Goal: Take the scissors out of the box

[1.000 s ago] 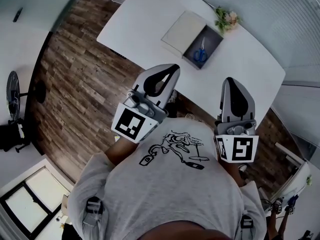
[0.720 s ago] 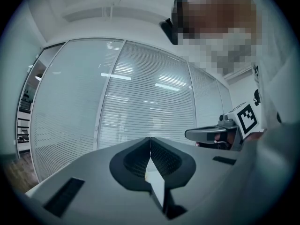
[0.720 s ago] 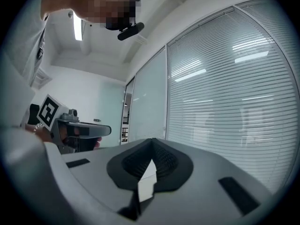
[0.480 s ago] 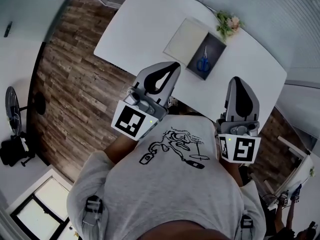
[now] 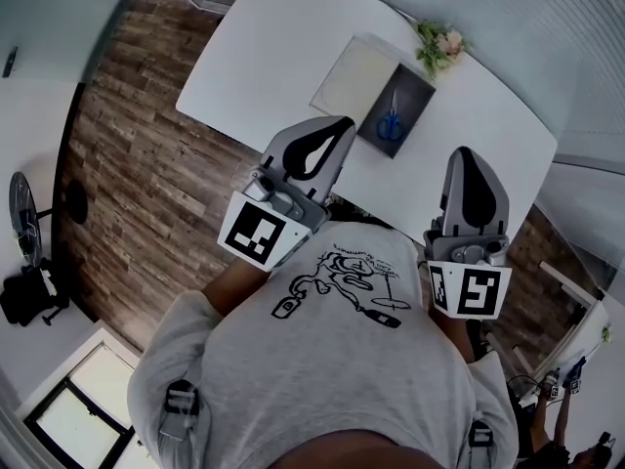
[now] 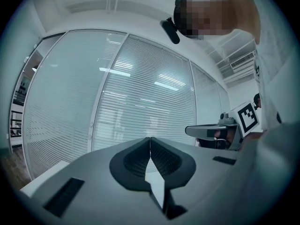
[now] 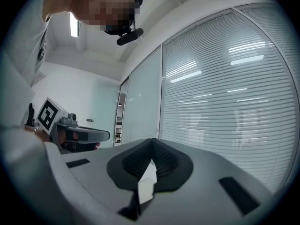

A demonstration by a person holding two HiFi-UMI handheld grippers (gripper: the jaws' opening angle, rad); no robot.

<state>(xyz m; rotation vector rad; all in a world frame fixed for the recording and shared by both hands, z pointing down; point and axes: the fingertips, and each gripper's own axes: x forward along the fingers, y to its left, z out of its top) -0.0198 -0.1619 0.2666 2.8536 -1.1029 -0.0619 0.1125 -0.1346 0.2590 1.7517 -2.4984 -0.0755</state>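
Observation:
Blue-handled scissors (image 5: 391, 121) lie inside an open dark box (image 5: 418, 89) on the white table (image 5: 273, 57), seen in the head view. The box's pale lid (image 5: 354, 74) lies flat to its left. My left gripper (image 5: 340, 125) is held level at the table's near edge, just short of the box, its jaws shut with nothing in them. My right gripper (image 5: 466, 154) hovers level to the right of the box, jaws shut and empty. In the left gripper view the tips (image 6: 150, 138) meet; in the right gripper view the tips (image 7: 152, 139) meet too. Neither gripper view shows the box.
A small bunch of flowers (image 5: 439, 42) stands behind the box at the table's far edge. Wood floor (image 5: 137, 164) lies to the left of the table. Window blinds (image 6: 140, 102) fill both gripper views. A stand and a dark bag (image 5: 24, 291) sit at the far left.
Both grippers have edged forward toward the table, and the table with the box has shifted slightly in the head view. Both jaws stay shut.

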